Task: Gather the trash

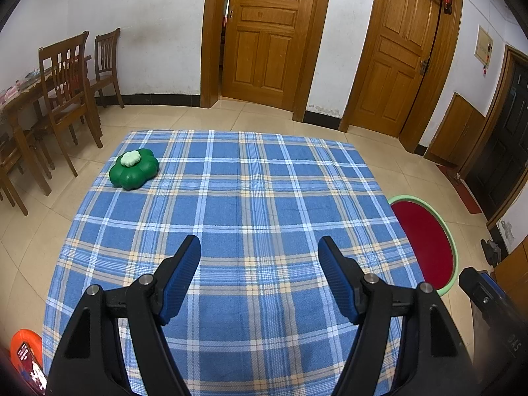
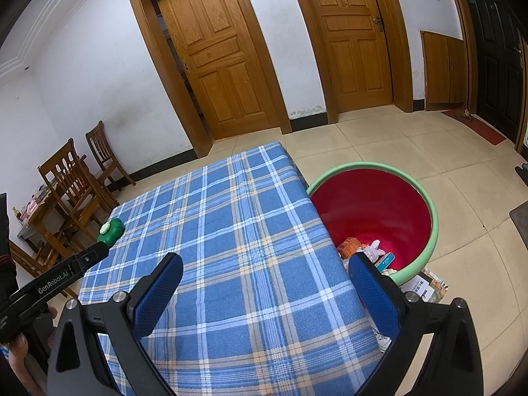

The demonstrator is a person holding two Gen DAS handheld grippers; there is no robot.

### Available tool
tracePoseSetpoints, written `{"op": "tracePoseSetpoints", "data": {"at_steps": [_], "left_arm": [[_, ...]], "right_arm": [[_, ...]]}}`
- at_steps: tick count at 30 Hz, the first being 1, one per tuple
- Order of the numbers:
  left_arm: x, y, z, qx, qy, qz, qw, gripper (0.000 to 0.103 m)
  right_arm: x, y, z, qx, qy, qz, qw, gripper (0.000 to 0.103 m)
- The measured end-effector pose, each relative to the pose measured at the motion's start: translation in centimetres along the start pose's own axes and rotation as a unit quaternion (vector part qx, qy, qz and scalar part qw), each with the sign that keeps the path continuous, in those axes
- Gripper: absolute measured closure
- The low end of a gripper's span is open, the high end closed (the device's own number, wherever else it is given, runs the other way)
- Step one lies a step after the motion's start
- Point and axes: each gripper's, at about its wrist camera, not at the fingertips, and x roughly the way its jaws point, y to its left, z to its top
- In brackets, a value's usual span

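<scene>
Hovering over the plaid tablecloth [image 1: 250,198], left gripper [image 1: 259,257] & right gripper [image 2: 264,280] both gape wide, empty — green toy [image 1: 133,169] sits far-left corner; bin [image 2: 425,194] w/ trash stands right of table.

left claw [image 1: 259,257]: jaws apart, empty | right claw [image 2: 265,277]: jaws apart, empty

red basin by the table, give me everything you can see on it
The basin is round, with a glossy red inside and a pale green rim, and looks like plastic. It stands upright on the tiled floor, close against the right side of the plaid-covered table. Several small items lie at its bottom: an orange box, something white, a teal packet. Papers lie beside it on the floor.
</scene>
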Motion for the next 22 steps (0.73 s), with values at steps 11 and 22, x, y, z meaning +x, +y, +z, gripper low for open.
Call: {"op": "tracePoseSetpoints", "data": {"at_steps": [11, 22], "left_arm": [[-0.34, 0.19, 0.2, -0.001, -0.002, 0.001, 1.0, 0.03], [-0.52, 0.54, 0.45, -0.004, -0.002, 0.002, 1.0, 0.03]], "right_arm": [[0.03, 0.07, 0.0, -0.001, 0.0, 0.0, 1.0, 0.001], [0.11, 0.16, -0.11, -0.001, 0.002, -0.002, 1.0, 0.001]]}}
